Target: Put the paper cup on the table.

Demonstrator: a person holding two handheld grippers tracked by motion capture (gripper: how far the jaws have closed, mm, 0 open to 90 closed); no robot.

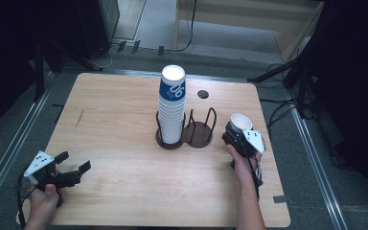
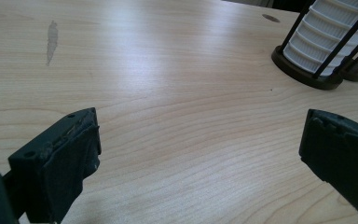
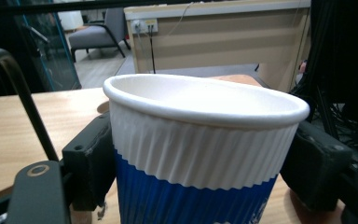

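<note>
A tall stack of blue-and-white paper cups (image 1: 172,103) stands upside down in the left ring of a dark wire cup holder (image 1: 199,134) at the table's middle. My right gripper (image 1: 239,132) is shut on a single upright paper cup (image 3: 200,154), white ribbed top and blue lower part, just right of the holder. My left gripper (image 1: 72,165) sits near the table's front left corner, open, with bare wood between its jaws. In the left gripper view the cup stack (image 2: 326,42) shows at the upper right.
The wooden table (image 1: 124,182) has a dark cable hole (image 1: 202,94) behind the holder and a faint stain (image 2: 51,39) at its left. The holder's right ring holds nothing. Dark stands and cables flank the table on the floor.
</note>
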